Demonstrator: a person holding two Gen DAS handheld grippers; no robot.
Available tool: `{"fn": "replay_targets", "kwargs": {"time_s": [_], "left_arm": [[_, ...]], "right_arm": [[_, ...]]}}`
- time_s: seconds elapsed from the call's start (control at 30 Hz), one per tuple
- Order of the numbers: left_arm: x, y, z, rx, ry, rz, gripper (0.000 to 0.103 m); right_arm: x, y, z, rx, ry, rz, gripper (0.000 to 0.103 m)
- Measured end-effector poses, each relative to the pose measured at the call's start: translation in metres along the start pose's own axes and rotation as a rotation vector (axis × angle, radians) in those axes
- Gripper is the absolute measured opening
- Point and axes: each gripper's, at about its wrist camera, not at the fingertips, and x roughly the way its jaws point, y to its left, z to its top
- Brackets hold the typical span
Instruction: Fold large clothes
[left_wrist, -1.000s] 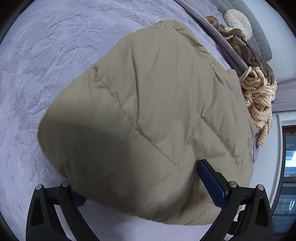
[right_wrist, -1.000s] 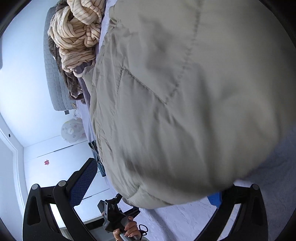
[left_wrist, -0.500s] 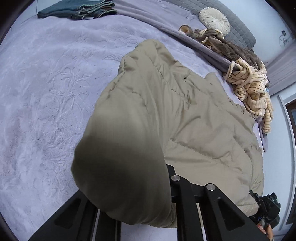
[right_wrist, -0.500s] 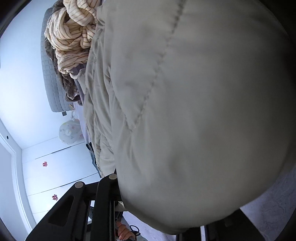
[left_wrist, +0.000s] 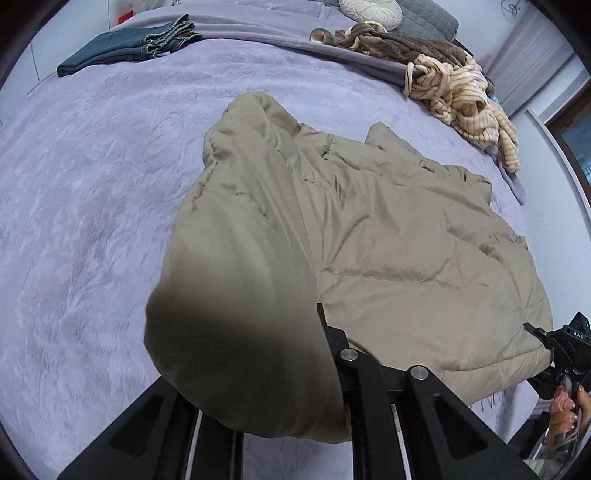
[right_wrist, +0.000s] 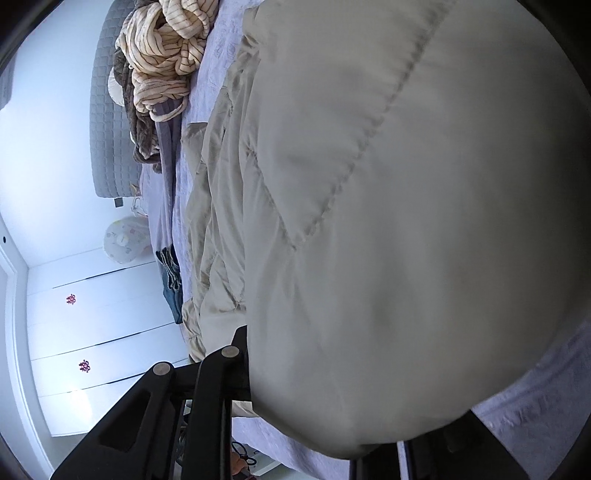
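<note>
A large khaki quilted jacket (left_wrist: 388, 236) lies spread on the lilac bedspread (left_wrist: 92, 184). My left gripper (left_wrist: 291, 373) is shut on the jacket's near hem corner, and the puffy fabric bulges over the jaws and hides the fingertips. My right gripper (right_wrist: 332, 398) is shut on the other hem corner of the jacket (right_wrist: 406, 221), which fills most of the right wrist view. The right gripper also shows at the far right edge of the left wrist view (left_wrist: 561, 354), held by a hand.
Folded blue jeans (left_wrist: 129, 44) lie at the bed's far left. A striped cream garment (left_wrist: 461, 96) and a brown one (left_wrist: 399, 44) are heaped at the far right. A round cushion (left_wrist: 369, 9) and grey headboard are behind. White wardrobe doors (right_wrist: 92, 314) stand beside the bed.
Both grippers went from open around the jacket's hem to shut on it. They have lifted and pulled back, so the jacket's far side and the bed now show.
</note>
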Motion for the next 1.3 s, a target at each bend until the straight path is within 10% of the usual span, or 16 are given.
{"fn": "replay_targets", "kwargs": {"time_s": [0.3, 0.37, 0.63, 0.8, 0.97, 1.13, 1.3], "left_arm": [[-0.024, 0.026, -0.111, -0.092, 0.106, 0.033, 0.016], [-0.026, 0.029, -0.122, -0.111, 0.104, 0.084, 0.03], [-0.081, 0.038, -0.143, -0.165, 0.036, 0.182, 0.032], [-0.126, 0.046, -0.148, -0.192, -0.082, 0.26, 0.032], [-0.104, 0.053, -0.131, -0.199, -0.047, 0.252, 0.032], [-0.037, 0.048, -0.127, -0.132, 0.089, 0.364, 0.033], [-0.04, 0.046, -0.129, -0.126, 0.1, 0.37, 0.033]], "right_arm": [[-0.041, -0.071, -0.073, 0.045, 0.112, -0.024, 0.026], [-0.047, -0.076, -0.076, 0.026, 0.14, -0.036, 0.035], [-0.072, -0.046, -0.078, -0.206, 0.277, -0.166, 0.045], [-0.099, -0.028, -0.103, -0.361, 0.346, -0.075, 0.044], [-0.106, 0.007, -0.096, -0.498, 0.196, -0.132, 0.042], [-0.082, -0.001, -0.068, -0.516, 0.067, -0.456, 0.042], [-0.082, -0.046, -0.055, -0.359, 0.102, -0.418, 0.039]]}}
